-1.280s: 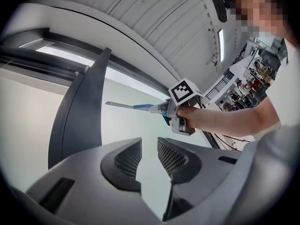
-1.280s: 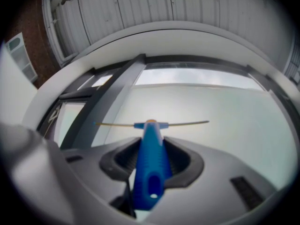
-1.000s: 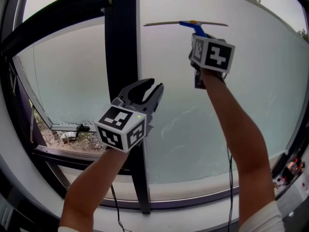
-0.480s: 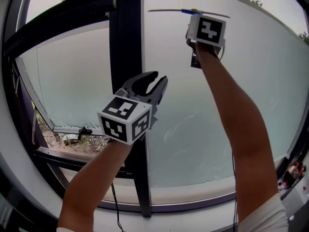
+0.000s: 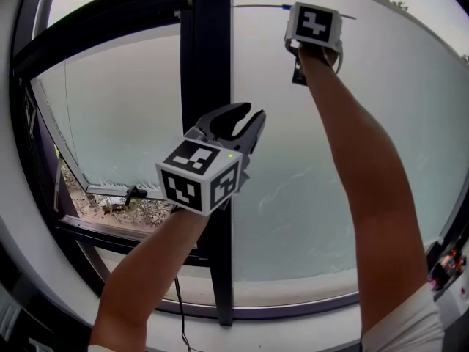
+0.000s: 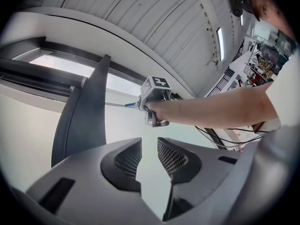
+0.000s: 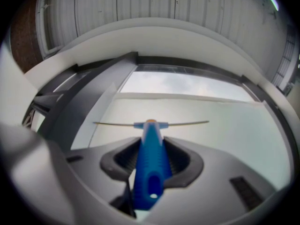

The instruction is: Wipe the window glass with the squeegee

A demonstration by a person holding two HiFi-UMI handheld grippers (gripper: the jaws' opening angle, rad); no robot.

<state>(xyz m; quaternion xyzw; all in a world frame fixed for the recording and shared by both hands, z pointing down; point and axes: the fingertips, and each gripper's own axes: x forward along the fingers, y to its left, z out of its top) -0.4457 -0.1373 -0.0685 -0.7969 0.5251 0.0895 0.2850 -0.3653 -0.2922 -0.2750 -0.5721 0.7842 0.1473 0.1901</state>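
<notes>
Far left: open sash low down, gravel visible outside. Not in play.

Dark mullion runs top to bottom & splits the window. Left tongs hang right in front of it, about mid-height, released, nothing btwn the pads, glass showing through the gap. Well below the action.

Right of the mullion is the big glass pane. Squeegee sits way up near the top edge: blade lies horizontal, its left tip close to the mullion, blue handle dropping straight back toward the person. Right tongs are clenched on that handle, arm stretched full up. Whether the rubber is actually touching the glass, can't tell.

Key relation: blade across, handle down, so the open glass lies below it. My read: next is a straight pull down. Watch the blade's left end vs. the mullion, plus the left tongs & forearm lower on that side.
</notes>
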